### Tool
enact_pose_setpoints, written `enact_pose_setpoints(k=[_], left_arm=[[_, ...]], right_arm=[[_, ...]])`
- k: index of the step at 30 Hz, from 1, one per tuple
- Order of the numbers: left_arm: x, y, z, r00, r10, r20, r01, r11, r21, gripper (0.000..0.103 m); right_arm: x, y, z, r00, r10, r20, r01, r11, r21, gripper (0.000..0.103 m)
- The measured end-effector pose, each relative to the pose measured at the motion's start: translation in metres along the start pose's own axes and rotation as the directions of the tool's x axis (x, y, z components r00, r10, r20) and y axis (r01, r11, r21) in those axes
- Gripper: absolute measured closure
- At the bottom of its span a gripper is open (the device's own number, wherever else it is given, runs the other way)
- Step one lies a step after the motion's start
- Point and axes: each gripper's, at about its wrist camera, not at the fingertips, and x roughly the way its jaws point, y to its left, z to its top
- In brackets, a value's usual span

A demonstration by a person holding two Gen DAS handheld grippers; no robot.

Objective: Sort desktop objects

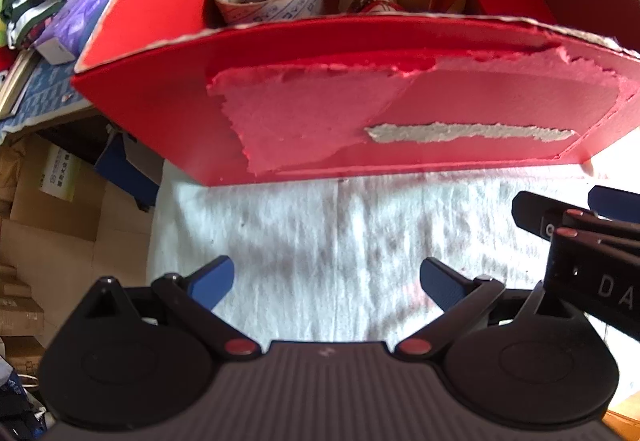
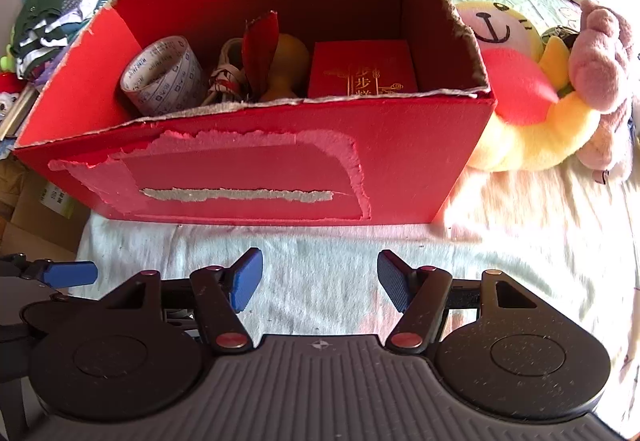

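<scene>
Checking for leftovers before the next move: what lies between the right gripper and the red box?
Nothing but bare white cloth lies between the open right gripper and the red box, as the right wrist view shows.

Bright daylight, right-side glare, fisheye-bent edges

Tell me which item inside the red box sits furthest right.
The small red gift box with gold lettering, against the red box's right wall; the tape roll sits far left.
</scene>
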Motion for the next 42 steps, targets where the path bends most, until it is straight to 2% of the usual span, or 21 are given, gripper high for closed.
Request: enact_pose_setpoints(k=[10,21,33,42], left_arm=[[0.002,0.014,0.005,1.000,0.010,0.022,-0.010,1.000,0.004,0.003],[0.002,0.035,0.006,0.999,0.025,0.034,-0.024,1.000,-0.009,0.003],[-0.044,0.035,0.008,0.991,0.041,0.124,-0.044,0.999,0.017,0.003],[-0.089,0.022,0.015,0.985,0.006,0.171,-0.016,0.998,0.060,0.003]], right_arm=[[0.002,0.008,0.002,0.998,-0.061,-0.004,0.062,0.998,0.021,0.031],[-0.001,0.020,0.009,0.998,-0.067,-0.016,0.067,0.998,0.004,0.030],[-0.032,0.024,0.021,0.999,-0.037,-0.008,0.037,0.999,-0.014,0.027],[-0.061,0.021,0.034,0.999,-0.019,0.031,0.019,1.000,-0.006,0.024]])
